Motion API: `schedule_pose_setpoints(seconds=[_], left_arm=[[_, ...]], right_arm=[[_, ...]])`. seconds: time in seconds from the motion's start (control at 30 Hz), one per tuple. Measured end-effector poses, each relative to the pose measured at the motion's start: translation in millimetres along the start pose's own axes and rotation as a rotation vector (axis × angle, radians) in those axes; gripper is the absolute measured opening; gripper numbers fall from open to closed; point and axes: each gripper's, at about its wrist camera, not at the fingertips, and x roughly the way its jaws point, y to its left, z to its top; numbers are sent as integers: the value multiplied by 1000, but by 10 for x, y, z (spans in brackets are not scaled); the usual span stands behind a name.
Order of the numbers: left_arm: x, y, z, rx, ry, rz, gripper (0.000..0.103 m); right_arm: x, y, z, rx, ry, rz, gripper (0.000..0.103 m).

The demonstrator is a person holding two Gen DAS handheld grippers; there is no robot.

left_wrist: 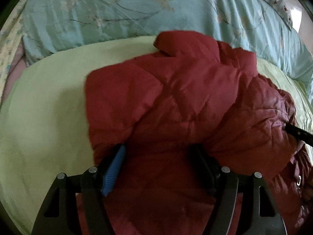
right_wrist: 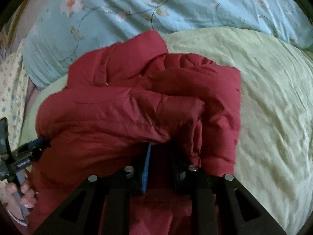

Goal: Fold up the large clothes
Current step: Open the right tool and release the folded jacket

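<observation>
On jacket (right_wrist: 137, 107): right gripper (right_wrist: 159, 152) clamped.

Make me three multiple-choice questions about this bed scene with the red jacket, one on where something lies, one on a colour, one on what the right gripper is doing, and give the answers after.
1. Where does the red jacket lie?
A. On the light green sheet
B. On a wooden floor
C. In a basket

2. What colour is the flowered quilt behind the jacket?
A. Orange
B. Pale blue
C. Black

3. What is the right gripper doing?
A. Standing wide open above the bed
B. Holding a pillow
C. Closed on a fold of the jacket

Answers:
1 A, the light green sheet shows around the jacket on both sides.
2 B, both wrist views show pale blue cloth with a flower print.
3 C, in the right wrist view its fingers stand close together with red cloth bunched between them.
</observation>
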Motion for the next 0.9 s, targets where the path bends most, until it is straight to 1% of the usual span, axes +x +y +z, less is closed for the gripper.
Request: schedule_pose_setpoints(seconds=[0.03,0.13,0.2,0.23,0.27,0.3,0.43,0.5,0.6,0.67,0.73,0.9], left_arm=[[-71,27,-20,-12,-6,-9,72],[-269,99,-116,-41,-17,-31,73],[-381,139,-212,-54,-17,-42,73],[-437,151,-259,-57,-18,-42,73],[-487,165,-313,-59,-19,-36,73],[-548,175,-377,-60,-20,-30,73],[-812,253,-631,-81,-10,-32,73],[-980,294,-783,-92,-15,-21,73],[-1197,391,-1011,-121,-13,-19,73],[-1312,448,-1122,-142,-9,-25,73],[-1439,501,-1235,-164,-7,-19,73],[-1694,613,-1466,-174,-2,0,73]], right_arm=[[-102,5,-20,10,-9,18,24],[-374,29,-93,16,-31,62,24],[-530,44,-150,10,-41,73,26],[-586,42,-173,8,-43,76,31],[-654,37,-211,9,-45,80,36],[-713,27,-248,13,-47,83,37],[-896,-36,-438,33,-41,95,38],[-975,-86,-538,50,-30,103,39],[-1118,-137,-681,71,-30,110,43],[-1235,-155,-798,81,-35,119,48],[-1303,-157,-880,85,-35,121,51],[-1486,-134,-1052,69,-30,117,53]])
